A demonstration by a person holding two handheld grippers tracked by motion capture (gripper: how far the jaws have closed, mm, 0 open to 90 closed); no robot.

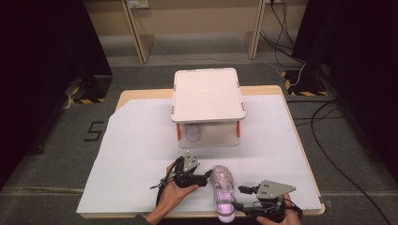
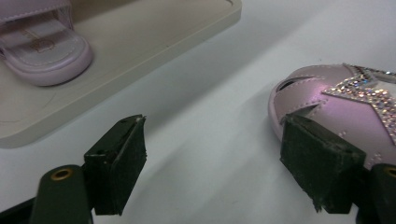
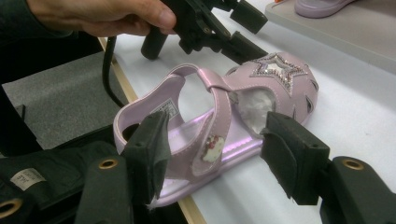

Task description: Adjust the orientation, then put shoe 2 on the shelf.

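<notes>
I see a white-covered tabletop with a two-level white rack at its far side; one lilac sandal lies on its lower shelf. A second pink sandal lies at the near edge. My left claw gapes wide, one jaw touching its toe. My right claw stands wide around its heel.

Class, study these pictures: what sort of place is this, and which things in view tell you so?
Probably a lab or workshop set up for recording, not a home. Clues: hazard-striped floor tape, loose cables across grey carpet, dark curtains at both sides, and a table under white paper holding a small two-tier shelf and a child's sandal.
</notes>
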